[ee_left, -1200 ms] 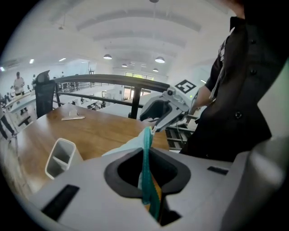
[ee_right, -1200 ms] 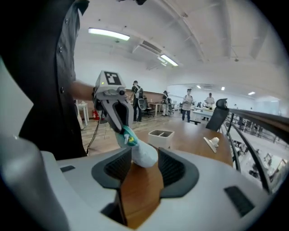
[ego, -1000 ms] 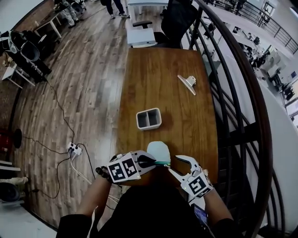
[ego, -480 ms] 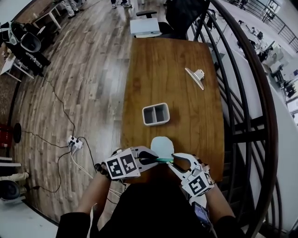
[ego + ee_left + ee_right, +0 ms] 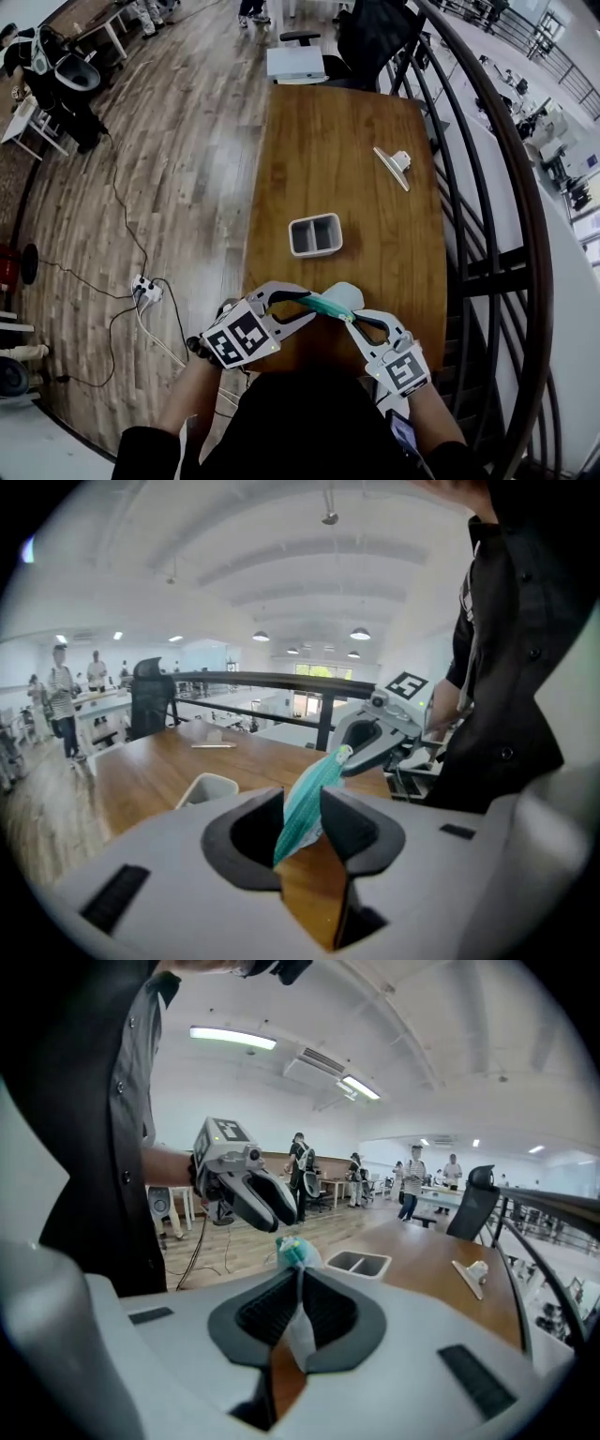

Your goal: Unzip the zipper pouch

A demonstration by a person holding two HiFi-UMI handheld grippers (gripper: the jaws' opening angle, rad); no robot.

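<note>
The teal zipper pouch (image 5: 336,300) hangs edge-on above the near end of the wooden table (image 5: 375,234), stretched between both grippers. My left gripper (image 5: 312,307) has the pouch's left end (image 5: 305,803) between its jaws, which are opening and stand apart around it. My right gripper (image 5: 352,317) comes from the right, and its jaws are closing and pinch the pouch's pale right edge (image 5: 296,1269). The left gripper view shows the right gripper (image 5: 375,742) at the pouch's far end. The right gripper view shows the left gripper (image 5: 253,1194) just beyond the teal end.
A grey two-compartment tray (image 5: 316,234) sits mid-table, ahead of the grippers. A white flat tool (image 5: 394,164) lies further back on the right. A black office chair (image 5: 370,37) stands at the far end. A dark railing (image 5: 497,234) runs along the right. Cables and a power strip (image 5: 145,291) lie on the floor at left.
The pouch has risen off the table's near edge and turned edge-on. The right gripper moved in and closed on its right end. The left gripper's jaws have widened.
</note>
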